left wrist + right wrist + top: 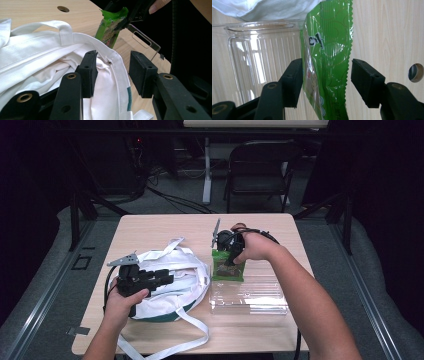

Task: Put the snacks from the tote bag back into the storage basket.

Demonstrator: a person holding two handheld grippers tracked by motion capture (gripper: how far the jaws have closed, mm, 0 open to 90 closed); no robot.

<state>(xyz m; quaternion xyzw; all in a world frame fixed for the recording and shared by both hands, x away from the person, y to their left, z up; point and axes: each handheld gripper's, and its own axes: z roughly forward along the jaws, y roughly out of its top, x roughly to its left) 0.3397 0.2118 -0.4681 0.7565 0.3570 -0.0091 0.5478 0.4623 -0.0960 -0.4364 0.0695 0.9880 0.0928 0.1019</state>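
Tabletop point(150, 227) carries three things: one white bag point(170, 280), one green packet point(227, 267), one clear tray point(250, 297). Left gripper point(112, 75) gapes wide astride the bag's rim. Right gripper point(325, 80) is spread wide around the packet, which stands between bag and tray.

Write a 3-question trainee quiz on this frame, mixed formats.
1. True or false: the right hand-held gripper has its jaws apart around the green packet.
2. The left hand-held gripper straddles the rim of which item: A) clear tray B) white bag C) chair?
3. Fill in: the clear plastic tray lies on the ____ table.

Key: 1 true; 2 B, the white bag; 3 wooden table.
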